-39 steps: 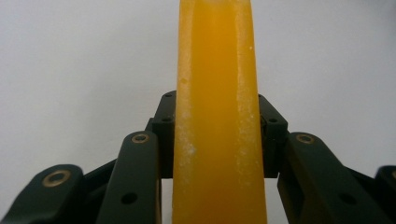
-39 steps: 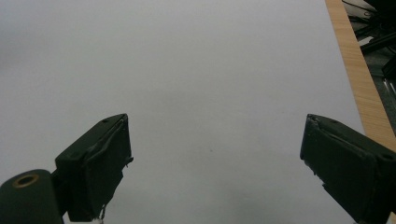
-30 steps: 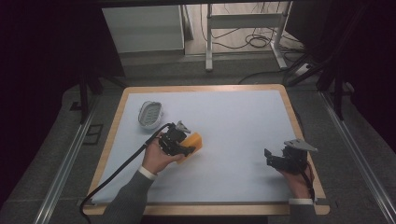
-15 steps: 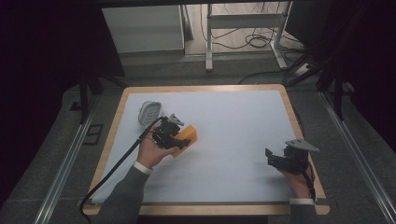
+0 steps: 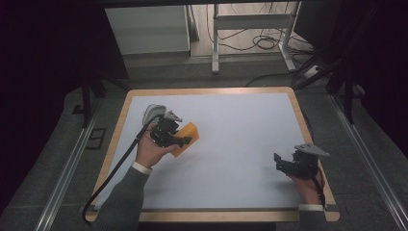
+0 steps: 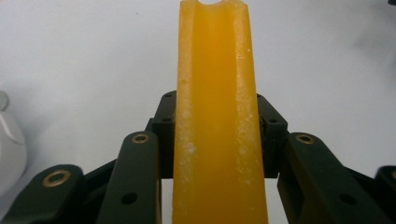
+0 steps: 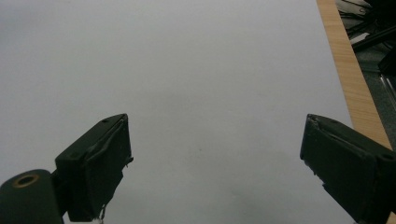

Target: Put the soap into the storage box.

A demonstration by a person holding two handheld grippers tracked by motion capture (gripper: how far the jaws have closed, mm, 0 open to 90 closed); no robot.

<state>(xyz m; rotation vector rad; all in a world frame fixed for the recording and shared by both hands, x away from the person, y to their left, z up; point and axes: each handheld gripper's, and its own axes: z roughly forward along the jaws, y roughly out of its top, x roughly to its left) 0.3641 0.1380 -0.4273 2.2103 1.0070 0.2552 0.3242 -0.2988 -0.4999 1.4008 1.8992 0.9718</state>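
High view, left gripper (image 5: 185, 140): up off the desk (image 5: 231, 192) toward the far-left corner, fingers pinching an orange block (image 5: 186, 138), which is where the work sits right now.
High view, block: lifted and tilted, sticking out past the fingers toward the desk's middle; gripped at one end, likely so the free end can be set down first.
High view, grey object (image 5: 153, 113): lying near the far-left corner, just behind the left gripper; too small to name, and whether the gripper touches it I can't tell.
High view, right gripper (image 5: 277, 160): parked low near the right edge, toward the near corner, well apart from the block, kept out of the way, I'd judge.
Left gripper view, block (image 6: 215, 116): filling the centre, running straight away from the camera, a notch at its far end; fingers (image 6: 166, 128) pressed flat on both long sides, a square hold that should stop it twisting.
Right gripper view, fingers (image 7: 100, 163): spread wide, nothing between them, bare desk (image 7: 187, 70) below and the wooden right edge alongside.
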